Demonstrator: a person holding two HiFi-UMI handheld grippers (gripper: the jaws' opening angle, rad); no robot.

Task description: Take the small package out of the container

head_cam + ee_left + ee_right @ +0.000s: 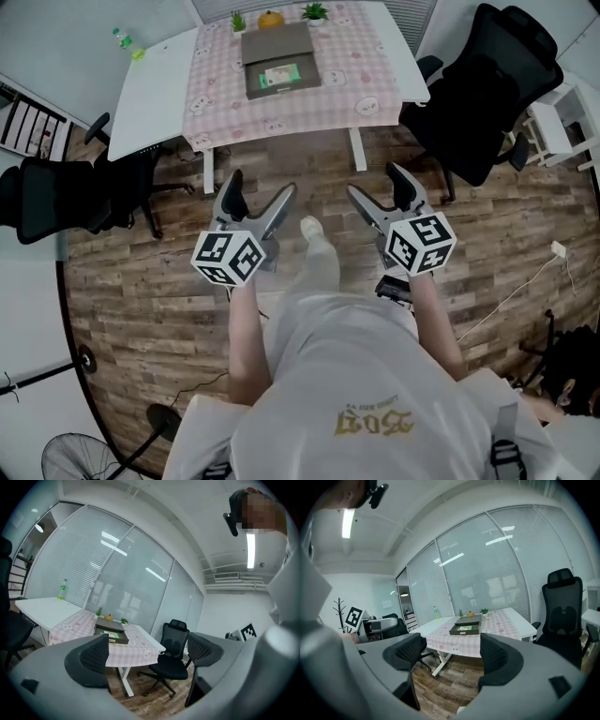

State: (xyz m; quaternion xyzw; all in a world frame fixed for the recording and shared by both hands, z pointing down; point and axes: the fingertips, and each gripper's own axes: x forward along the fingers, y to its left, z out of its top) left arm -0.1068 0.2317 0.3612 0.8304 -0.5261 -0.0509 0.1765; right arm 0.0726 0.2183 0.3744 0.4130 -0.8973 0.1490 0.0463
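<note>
Small package (281, 76) in container (251, 86), table (159, 103) centre, off edges; open floor (300, 178) ahead.

The print on the small package (280, 76) in the container (281, 58) is too small to be read; only green and white can be made out. The bottle (123, 39) on the white table is likewise too small for its label to be told. The black office chair (52, 195) is cut by the left edge, the floor fan (80, 459) by the bottom edge.

Left claw (260, 193) and right claw (377, 187) held forward, jaws apart.
</note>
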